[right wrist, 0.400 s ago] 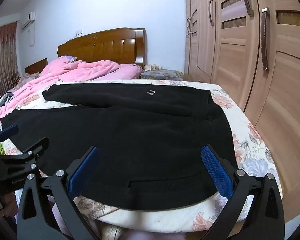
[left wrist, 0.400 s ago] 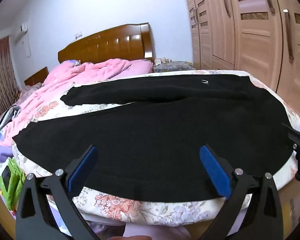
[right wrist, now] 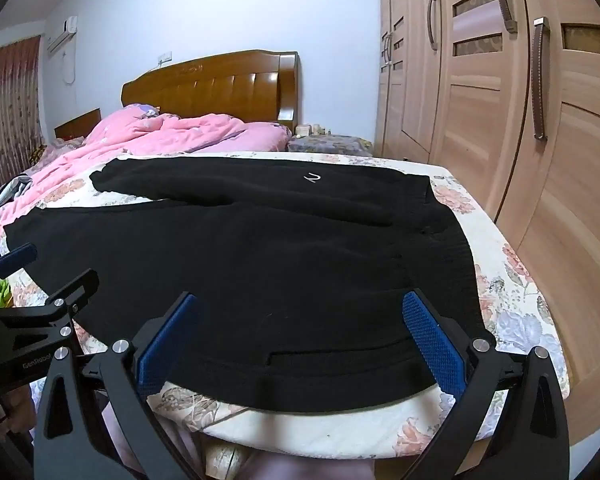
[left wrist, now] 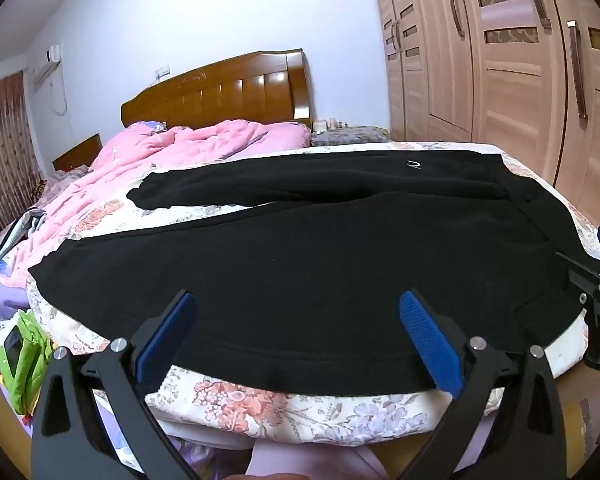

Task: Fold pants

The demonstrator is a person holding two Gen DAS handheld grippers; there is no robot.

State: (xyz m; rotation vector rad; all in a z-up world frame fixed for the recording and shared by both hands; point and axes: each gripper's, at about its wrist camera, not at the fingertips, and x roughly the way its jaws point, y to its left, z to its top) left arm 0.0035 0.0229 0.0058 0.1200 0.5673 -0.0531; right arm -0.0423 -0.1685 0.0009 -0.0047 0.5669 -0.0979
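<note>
Black pants lie spread flat across the foot of the bed, waistband to the right, both legs running left, a small white logo on the far leg. My left gripper hovers open over the near edge of the near leg, nothing between its blue pads. My right gripper stands open over the near hem by a pocket slit, close to the waistband end. Each gripper shows at the edge of the other's view: the right gripper and the left gripper.
A floral sheet covers the mattress. A pink quilt is bunched at the far left before the wooden headboard. Wardrobe doors stand close along the bed's right side. A green bag sits low on the left.
Both grippers have eased slightly closer to the near edge of the pants. Jaws stay wide apart and the pants lie unmoved.
</note>
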